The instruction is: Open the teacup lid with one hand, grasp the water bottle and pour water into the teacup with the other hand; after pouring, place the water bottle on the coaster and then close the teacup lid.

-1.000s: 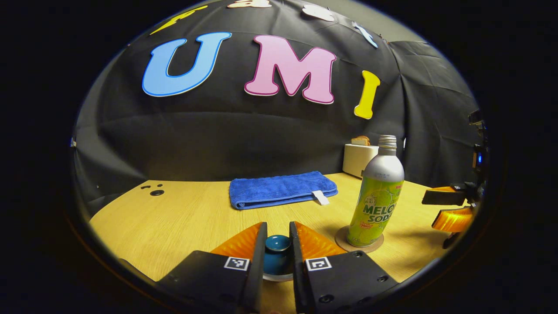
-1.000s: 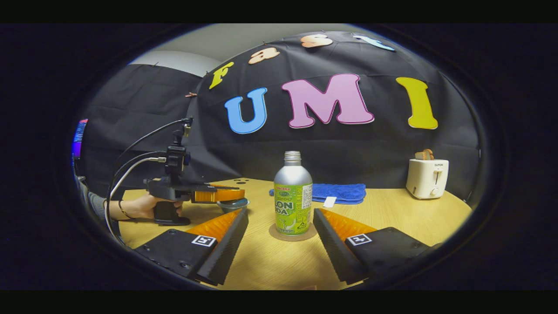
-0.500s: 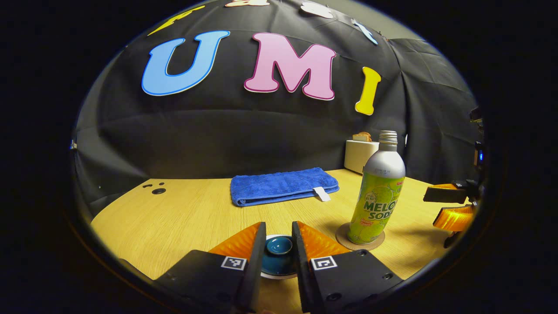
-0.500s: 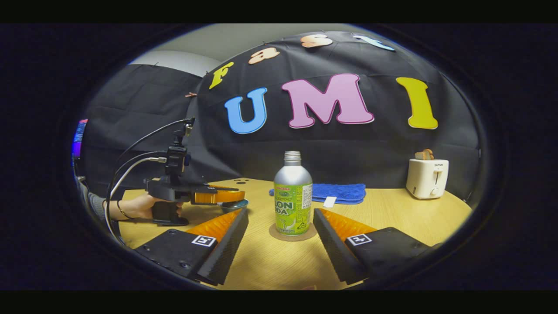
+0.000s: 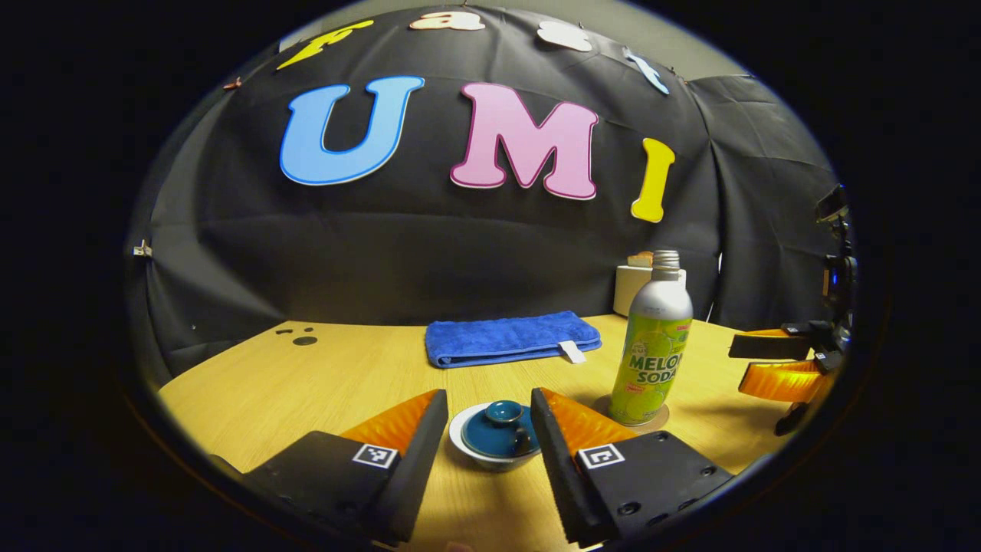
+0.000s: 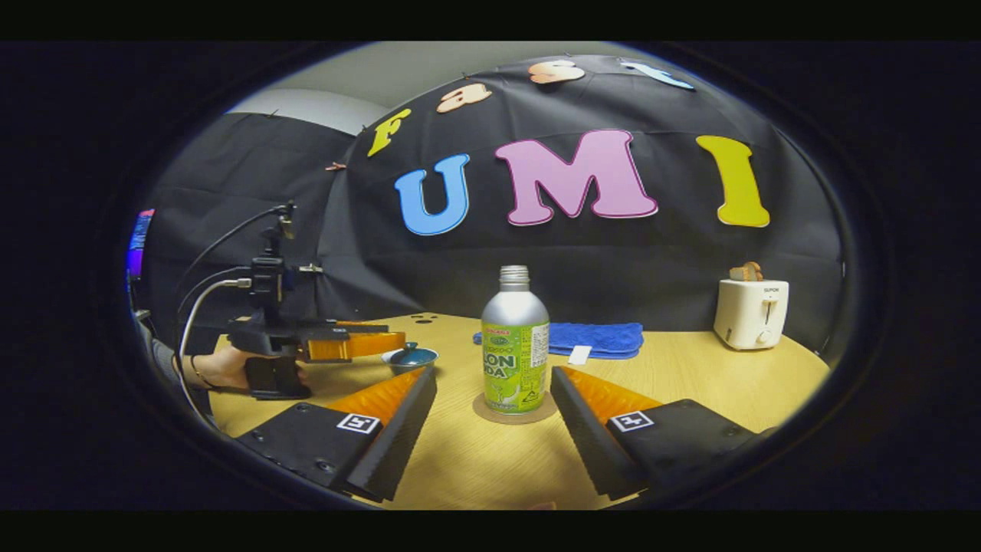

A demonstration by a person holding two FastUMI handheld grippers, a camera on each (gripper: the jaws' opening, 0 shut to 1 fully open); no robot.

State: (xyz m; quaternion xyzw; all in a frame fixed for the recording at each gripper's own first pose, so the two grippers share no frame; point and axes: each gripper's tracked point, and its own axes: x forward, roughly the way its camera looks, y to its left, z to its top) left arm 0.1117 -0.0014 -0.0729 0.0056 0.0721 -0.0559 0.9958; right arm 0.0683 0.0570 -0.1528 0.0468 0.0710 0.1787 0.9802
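Left gripper view: fingers spread wide and empty, lidded teacup sitting between them on table, water bottle upright on coaster, right gripper wide too; risk of bumping teacup over if closed crooked.

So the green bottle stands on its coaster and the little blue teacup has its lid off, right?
Not quite. The left gripper view shows the teacup with its lid on. The bottle does stand on its coaster.
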